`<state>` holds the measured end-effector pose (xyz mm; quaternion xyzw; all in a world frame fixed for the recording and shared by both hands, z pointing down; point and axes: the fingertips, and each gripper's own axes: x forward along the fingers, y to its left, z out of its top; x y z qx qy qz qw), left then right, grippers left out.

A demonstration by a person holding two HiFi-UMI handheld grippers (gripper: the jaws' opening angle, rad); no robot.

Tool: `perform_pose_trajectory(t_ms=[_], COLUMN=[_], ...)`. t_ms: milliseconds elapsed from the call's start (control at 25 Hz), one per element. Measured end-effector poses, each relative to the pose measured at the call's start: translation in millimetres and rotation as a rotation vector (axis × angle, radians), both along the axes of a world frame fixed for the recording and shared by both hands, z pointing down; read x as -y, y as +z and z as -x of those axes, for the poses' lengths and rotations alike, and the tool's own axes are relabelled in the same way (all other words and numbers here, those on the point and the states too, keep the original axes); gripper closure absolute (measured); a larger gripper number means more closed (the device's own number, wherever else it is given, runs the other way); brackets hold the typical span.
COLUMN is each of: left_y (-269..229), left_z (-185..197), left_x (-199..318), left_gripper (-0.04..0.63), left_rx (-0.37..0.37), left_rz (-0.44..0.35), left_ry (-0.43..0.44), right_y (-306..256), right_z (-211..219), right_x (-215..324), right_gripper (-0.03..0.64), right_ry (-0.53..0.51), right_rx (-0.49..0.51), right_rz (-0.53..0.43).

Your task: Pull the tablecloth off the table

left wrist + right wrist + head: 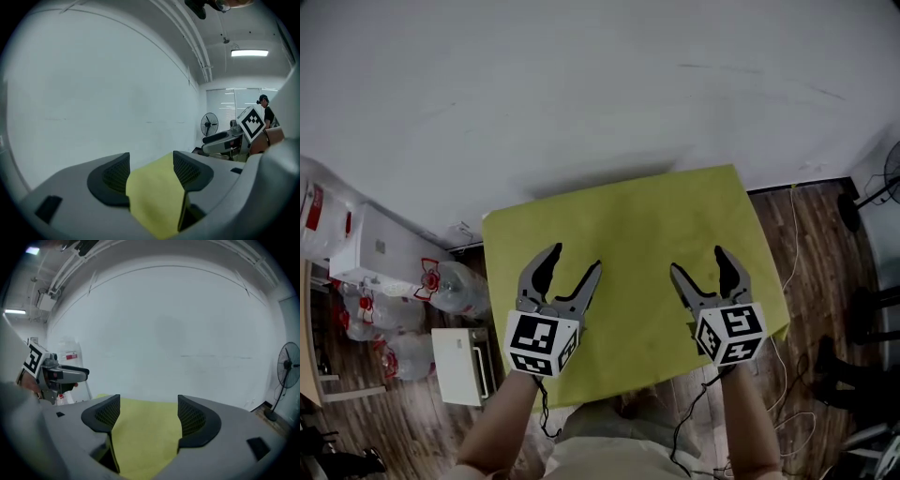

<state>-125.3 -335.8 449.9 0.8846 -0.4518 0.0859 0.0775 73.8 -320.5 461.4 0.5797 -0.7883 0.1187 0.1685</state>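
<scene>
White wall [581, 94] fills the top of the head view, with dark wooden floor [825, 244] running along both sides. Square in the middle sits the yellow-green tablecloth [637, 234], spread flat and smooth. It covers the table completely, and its near edge hangs toward the person. Off to the left is a cluster of big water bottles [455, 286], well clear of the action.

Now the tools. The left claw [576, 258] and right claw [697, 260] are both over the near half of the cloth, side by side and well apart. Each has its jaws spread wide and neither has hold of anything. Each gripper view shows yellow fabric in the gap between the pads, but the pads are not pressing on it.

This cloth looks thin, light and limp. It should bunch and slide easily, and nothing is weighing it down. The best bet is to pinch the near hem at two spots, one per claw, and draw it toward the person. A grab in the flat middle would likely just skate over the fabric.
</scene>
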Motion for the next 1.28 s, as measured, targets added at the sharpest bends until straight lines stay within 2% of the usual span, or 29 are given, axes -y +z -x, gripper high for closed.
perform_pose_trajectory(t_ms=[320, 720, 960, 1160, 1280], left_y=[83, 185, 228, 260, 278], left_z=[-5, -11, -22, -24, -22], left_x=[33, 45, 42, 40, 32], left_gripper=[0.29, 0.267, 0.264, 0.264, 0.264], left_rx=[-0.006, 0.075, 0.118, 0.201, 0.234], left_rz=[0.155, 0.358, 0.456, 0.513, 0.574], left_ry=[-0.022, -0.049, -0.05, -0.056, -0.073], right_y=[80, 161, 205, 242, 259], right_z=[-1, 1, -7, -12, -23], right_x=[38, 66, 74, 73, 68], right_gripper=[0.229, 0.23, 0.229, 0.199, 0.192], right_ry=[-0.007, -0.054, -0.066, -0.074, -0.058], right_rx=[-0.082, -0.09, -0.114, -0.134, -0.172], right_rz=[0.122, 0.242, 0.312, 0.377, 0.415])
